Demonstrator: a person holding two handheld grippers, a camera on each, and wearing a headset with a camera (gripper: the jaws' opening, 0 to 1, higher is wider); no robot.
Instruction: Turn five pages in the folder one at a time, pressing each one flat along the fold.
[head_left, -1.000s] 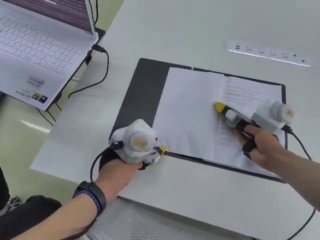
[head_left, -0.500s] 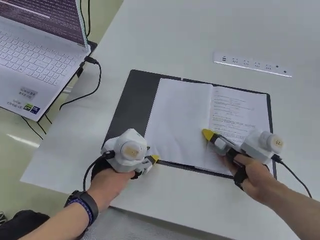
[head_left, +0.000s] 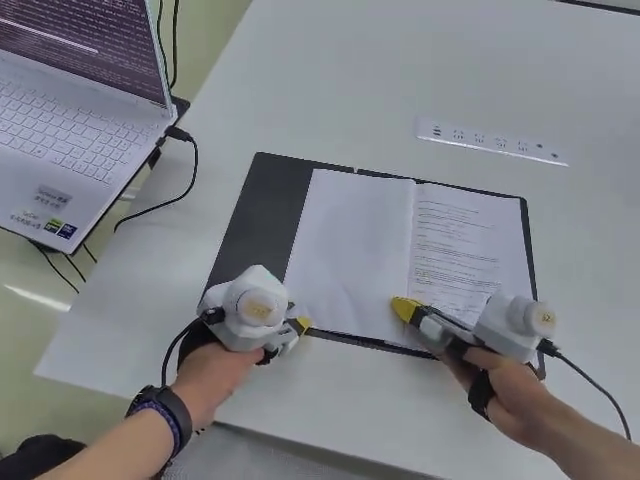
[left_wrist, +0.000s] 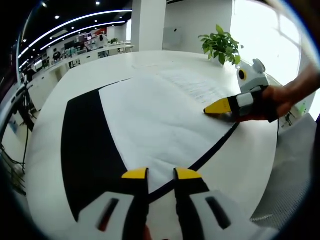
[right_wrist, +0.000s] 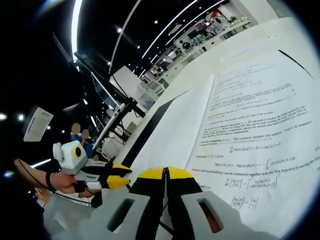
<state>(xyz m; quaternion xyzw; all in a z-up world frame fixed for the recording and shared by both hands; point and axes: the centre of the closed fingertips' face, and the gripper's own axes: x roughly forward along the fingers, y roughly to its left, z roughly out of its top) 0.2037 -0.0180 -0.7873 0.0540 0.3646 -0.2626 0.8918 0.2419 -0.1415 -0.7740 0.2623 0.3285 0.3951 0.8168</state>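
1. Black folder (head_left: 262, 215) open flat on the white table (head_left: 330, 80), close to its near edge and well inside both side edges.
2. On the folder, a blank turned page (head_left: 345, 250) left of the fold and a printed page (head_left: 468, 250) right of it, both lying flat.
3. Left gripper (left_wrist: 161, 174) at the folder's near edge, by the blank page's near left corner. Jaws a little apart, nothing seen between them.
4. Right gripper (right_wrist: 165, 173) at the near end of the fold, yellow tips on the paper. Jaws pressed together.
5. Open laptop (head_left: 70, 130) by the table's left edge, with a dark cable (head_left: 170, 190) trailing toward the folder.
6. Power strip (head_left: 490, 141) on the table beyond the folder's far edge.
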